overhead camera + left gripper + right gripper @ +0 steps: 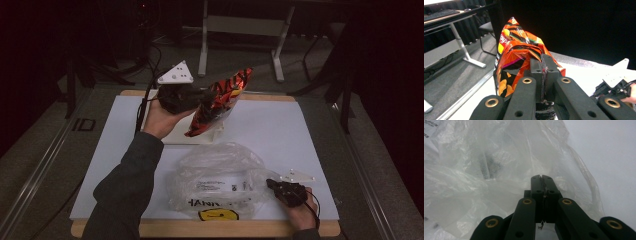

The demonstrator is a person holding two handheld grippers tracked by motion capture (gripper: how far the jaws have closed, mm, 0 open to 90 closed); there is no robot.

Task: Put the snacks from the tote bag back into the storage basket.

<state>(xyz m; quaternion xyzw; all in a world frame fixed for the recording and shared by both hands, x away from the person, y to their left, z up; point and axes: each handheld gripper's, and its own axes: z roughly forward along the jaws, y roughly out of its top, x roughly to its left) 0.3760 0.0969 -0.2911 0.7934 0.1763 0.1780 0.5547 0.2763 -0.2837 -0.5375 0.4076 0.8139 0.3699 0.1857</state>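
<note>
An orange, red and black chip bag (222,100) hangs in the air above the far middle of the white table top (280,130). My left gripper (211,95) is shut on its crinkled edge. In the left gripper view the two jaws meet on the foil of the chip bag (516,52), my left gripper (544,62) pinching it. A crumpled clear plastic bag (215,175) lies at the near middle. My right gripper (270,183) is shut on its right edge. In the right gripper view my right gripper (541,178) clamps a thin fold of the plastic bag (486,170).
A white flat piece (175,134) lies under the raised chip bag. The plastic bag carries a yellow label (218,215) near the table's wooden front edge (165,229). Desk legs (203,45) stand on the floor beyond the table. The right gripper (614,87) appears low at the right in the left gripper view.
</note>
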